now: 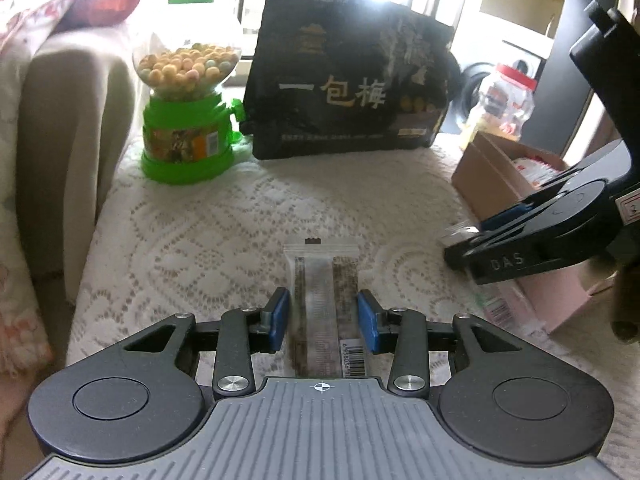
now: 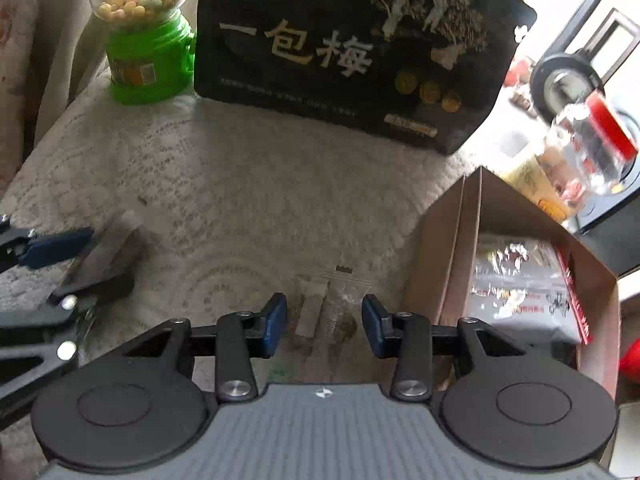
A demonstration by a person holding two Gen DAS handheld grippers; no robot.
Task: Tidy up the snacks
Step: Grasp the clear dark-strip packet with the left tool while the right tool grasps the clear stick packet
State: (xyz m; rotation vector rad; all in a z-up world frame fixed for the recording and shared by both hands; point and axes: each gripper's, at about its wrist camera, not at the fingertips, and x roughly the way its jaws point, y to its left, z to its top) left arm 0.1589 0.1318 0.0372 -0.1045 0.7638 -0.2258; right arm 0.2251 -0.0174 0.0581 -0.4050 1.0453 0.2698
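Note:
A small brown-and-clear snack packet (image 1: 324,292) lies on the lace cloth between the fingers of my left gripper (image 1: 323,322), which is open around it. A second clear snack packet (image 2: 330,308) lies between the fingers of my right gripper (image 2: 325,322), also open. The left gripper and its packet (image 2: 116,248) show at the left of the right wrist view. The right gripper (image 1: 464,248) shows at the right of the left wrist view. An open cardboard box (image 2: 460,240) with a silver snack bag (image 2: 520,284) inside stands just right of the right gripper.
A large black snack bag (image 1: 348,80) stands upright at the back. A green candy dispenser (image 1: 186,120) full of balls is to its left. A clear jar with a red lid (image 1: 508,96) stands behind the box. A pink box (image 1: 560,296) lies at right. A draped sofa edge (image 1: 60,120) is at left.

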